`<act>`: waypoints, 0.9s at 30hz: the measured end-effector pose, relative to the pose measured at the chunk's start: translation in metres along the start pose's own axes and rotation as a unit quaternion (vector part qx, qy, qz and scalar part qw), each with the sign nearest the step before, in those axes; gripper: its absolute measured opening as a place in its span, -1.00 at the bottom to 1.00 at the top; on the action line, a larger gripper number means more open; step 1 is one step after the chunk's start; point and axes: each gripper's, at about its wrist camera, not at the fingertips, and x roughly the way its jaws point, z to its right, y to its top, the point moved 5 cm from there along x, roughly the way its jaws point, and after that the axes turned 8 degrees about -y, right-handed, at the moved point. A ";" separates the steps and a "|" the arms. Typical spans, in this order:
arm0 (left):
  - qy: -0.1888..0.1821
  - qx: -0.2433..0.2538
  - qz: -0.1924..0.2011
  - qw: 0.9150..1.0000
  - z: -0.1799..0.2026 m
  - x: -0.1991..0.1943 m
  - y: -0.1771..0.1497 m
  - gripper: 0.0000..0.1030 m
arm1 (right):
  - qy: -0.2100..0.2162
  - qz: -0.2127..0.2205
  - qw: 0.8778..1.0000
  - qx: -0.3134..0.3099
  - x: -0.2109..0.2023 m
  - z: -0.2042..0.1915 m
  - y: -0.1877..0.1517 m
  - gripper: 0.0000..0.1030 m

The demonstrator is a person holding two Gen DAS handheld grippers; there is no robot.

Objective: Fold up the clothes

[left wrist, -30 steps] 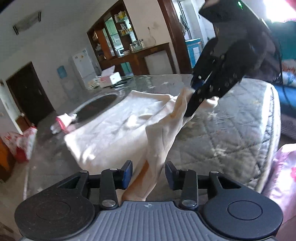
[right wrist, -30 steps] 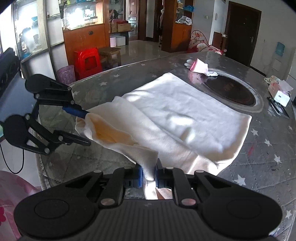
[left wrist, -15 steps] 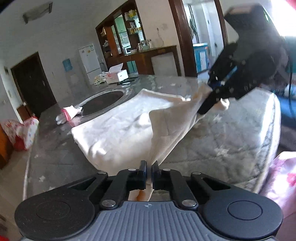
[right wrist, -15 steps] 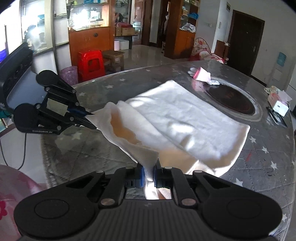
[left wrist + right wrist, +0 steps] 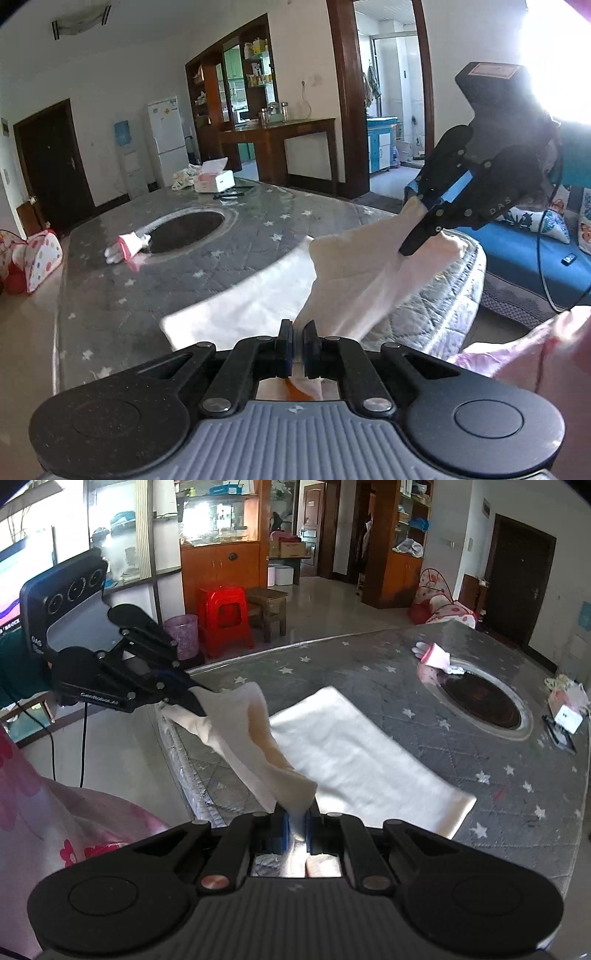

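A cream garment (image 5: 354, 760) lies partly on the grey quilted table (image 5: 498, 775), its near edge lifted off the surface. My left gripper (image 5: 297, 345) is shut on one corner of the garment (image 5: 354, 280). My right gripper (image 5: 296, 825) is shut on the other corner. In the left wrist view the right gripper (image 5: 424, 225) shows at the right, pinching the cloth. In the right wrist view the left gripper (image 5: 195, 701) shows at the left, pinching the cloth. The fabric hangs stretched between the two, above the table's near edge.
A pink and white glove (image 5: 437, 657) lies by the dark round inset (image 5: 484, 701) in the table. A tissue box (image 5: 216, 179) sits at the far end. A red stool (image 5: 225, 620) and a blue sofa (image 5: 535, 251) stand off the table. Pink floral cloth (image 5: 55, 830) is close by.
My left gripper closed on the garment's corner. Both grippers then lifted the near edge up and pulled it back from the table, so more bare table shows.
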 end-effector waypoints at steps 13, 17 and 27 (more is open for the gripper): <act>0.015 -0.031 -0.028 0.999 -0.078 0.069 0.024 -0.89 | -0.026 -0.011 0.999 0.035 0.065 0.075 0.033 -0.87; 0.016 -0.047 -0.047 0.998 -0.103 0.099 0.024 -0.89 | -0.032 -0.028 0.998 0.049 0.097 0.098 0.035 -0.87; 0.043 -0.105 -0.081 0.990 -0.150 0.159 0.007 -0.81 | -0.058 -0.047 0.987 0.140 0.174 0.136 0.008 -0.61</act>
